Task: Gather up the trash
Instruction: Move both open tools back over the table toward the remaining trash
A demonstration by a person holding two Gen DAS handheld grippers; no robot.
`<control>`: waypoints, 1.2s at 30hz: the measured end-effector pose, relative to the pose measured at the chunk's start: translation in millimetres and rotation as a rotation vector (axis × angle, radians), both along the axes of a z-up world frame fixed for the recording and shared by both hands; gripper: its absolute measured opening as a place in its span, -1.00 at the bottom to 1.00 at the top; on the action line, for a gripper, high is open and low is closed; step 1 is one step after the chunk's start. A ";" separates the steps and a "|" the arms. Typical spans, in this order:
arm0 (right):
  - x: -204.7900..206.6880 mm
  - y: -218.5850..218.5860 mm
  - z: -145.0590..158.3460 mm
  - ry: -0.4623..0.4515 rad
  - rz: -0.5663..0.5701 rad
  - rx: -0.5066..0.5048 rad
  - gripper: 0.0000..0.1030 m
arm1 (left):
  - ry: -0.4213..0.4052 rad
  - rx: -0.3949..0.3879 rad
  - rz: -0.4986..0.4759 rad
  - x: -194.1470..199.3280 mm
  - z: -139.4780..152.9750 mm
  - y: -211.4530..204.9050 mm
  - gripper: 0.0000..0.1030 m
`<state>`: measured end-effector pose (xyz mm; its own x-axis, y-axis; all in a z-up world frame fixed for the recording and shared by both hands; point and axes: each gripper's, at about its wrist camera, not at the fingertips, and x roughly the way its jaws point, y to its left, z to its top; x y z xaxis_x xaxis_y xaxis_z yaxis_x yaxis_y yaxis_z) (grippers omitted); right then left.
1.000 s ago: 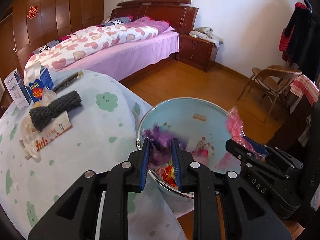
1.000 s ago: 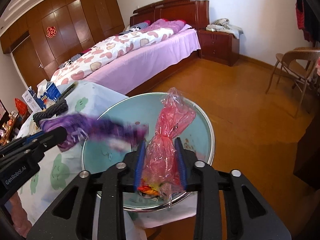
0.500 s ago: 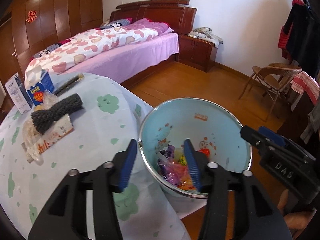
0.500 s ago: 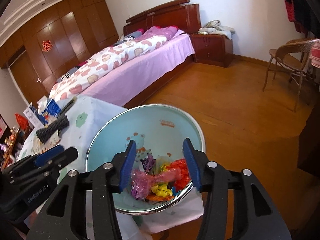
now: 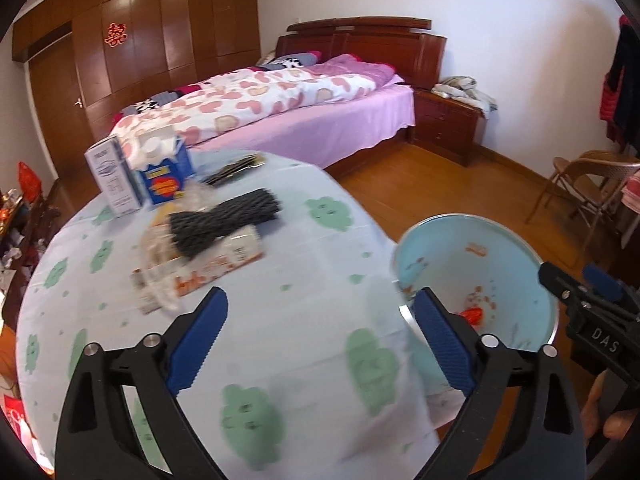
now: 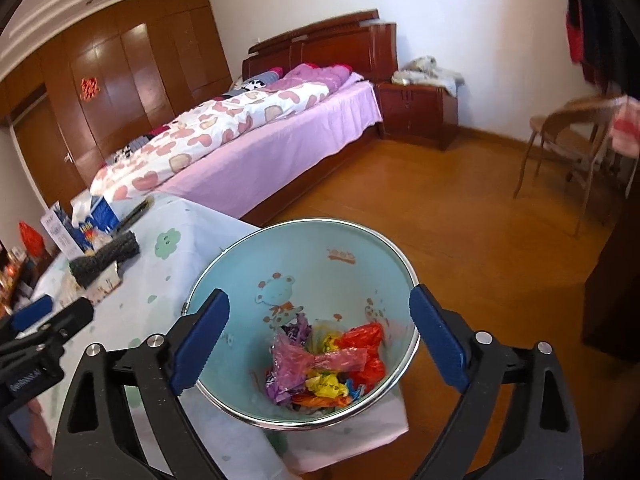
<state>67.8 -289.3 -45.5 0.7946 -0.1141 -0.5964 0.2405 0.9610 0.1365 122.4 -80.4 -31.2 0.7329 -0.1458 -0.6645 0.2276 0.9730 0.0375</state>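
A light blue trash bin (image 6: 312, 256) with a metal rim stands beside the table. At its bottom lies crumpled trash: a pink plastic bag (image 6: 316, 362), a red bag (image 6: 366, 346), yellow and purple scraps. My right gripper (image 6: 320, 336) hangs over the bin, its jaws opening wide with nothing between them. My left gripper (image 5: 320, 336) is over the table's cloth (image 5: 280, 360), left of the bin (image 5: 480, 248), jaws also opening and empty. Farther back on the table lie a clear wrapper on a printed packet (image 5: 200, 264) and a dark knitted piece (image 5: 224, 220).
A blue carton (image 5: 164, 172) and a white box (image 5: 112, 180) stand at the table's far side. Behind is a bed (image 5: 304, 108), a nightstand (image 5: 444, 128), a folding chair (image 5: 584, 188) on the wooden floor. A hand (image 5: 604, 412) shows under the right gripper.
Both grippers let go of their bags, purple on the left and pink on the right, which dropped into the bin. Both jaws spread wide. The left gripper swung left over the table.
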 end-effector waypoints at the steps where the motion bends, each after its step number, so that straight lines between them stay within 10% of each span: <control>1: 0.0 4.6 0.6 -0.001 0.004 -0.012 0.75 | 0.002 0.004 0.010 -0.5 -1.5 8.3 0.81; 13: 20.7 72.6 7.2 0.015 0.174 -0.022 0.72 | 0.052 0.009 0.243 -2.2 -22.1 137.6 0.84; 22: 56.9 143.9 0.8 0.071 0.282 0.004 0.32 | 0.025 -0.002 0.341 -1.0 -21.4 200.5 0.84; 36: 173.3 210.3 -2.4 0.175 0.320 0.279 0.26 | 0.022 -0.053 0.401 17.2 -22.6 255.7 0.82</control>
<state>241.0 -79.0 -47.9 0.6481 0.3043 -0.6981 -0.0194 0.9230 0.3844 139.6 175.3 -53.8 0.7245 0.1146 -0.6796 -0.1701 0.9853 -0.0153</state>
